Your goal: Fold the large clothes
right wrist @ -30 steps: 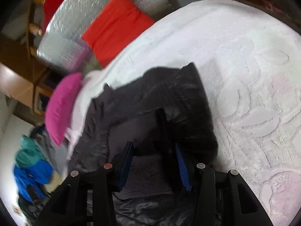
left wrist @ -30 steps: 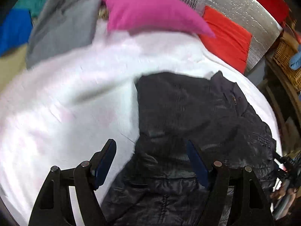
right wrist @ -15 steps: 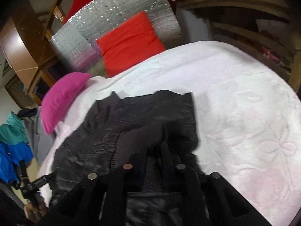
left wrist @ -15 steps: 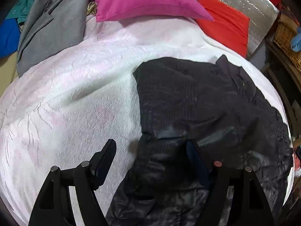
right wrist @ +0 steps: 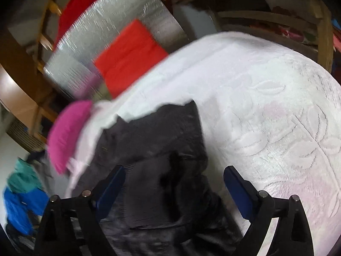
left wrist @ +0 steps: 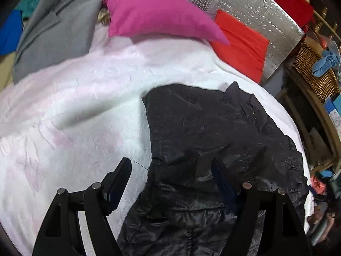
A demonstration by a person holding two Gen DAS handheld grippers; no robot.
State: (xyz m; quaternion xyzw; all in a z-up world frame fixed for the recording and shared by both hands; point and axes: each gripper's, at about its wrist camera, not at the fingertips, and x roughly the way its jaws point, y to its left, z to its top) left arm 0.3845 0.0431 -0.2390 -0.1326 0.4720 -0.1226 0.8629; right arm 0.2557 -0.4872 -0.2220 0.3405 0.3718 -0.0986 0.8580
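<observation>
Black jacket [left wrist: 213, 140] lies on the bed [left wrist: 74, 111], on a white embossed bedspread, toward the bed's right edge as the left wrist view has it; collar end [left wrist: 240, 93] points to the head of the bed, where a pink pillow [left wrist: 157, 15] and a red cushion [left wrist: 240, 49] sit; hem end runs back under both cameras; long axis therefore runs head to foot of the bed, roughly parallel to its side edge.

Left gripper [left wrist: 170, 177] hovers over the jacket's lower part, jaws spread wide, holding nothing; one finger is over bare bedspread, the other over dark fabric. Right gripper [right wrist: 174, 181] likewise wide open and empty, a rumpled fold of jacket between and below its fingers (contact cannot be told, the view is blurred).

Handling, as judged: shell looks thin, shiny and quilted, so likely light, soft, slippery; it will slump and slide rather than hold a crease; pinching a single layer risks it slipping out; better to take seams, hem corners or the collar, where the cloth is doubled. The near portion is bunched and already partly lapped over itself; fold looks unfinished.

Grey garment [left wrist: 51, 36] rests at the head corner, well apart; wicker basket [left wrist: 315, 70] off the bed's right side.
</observation>
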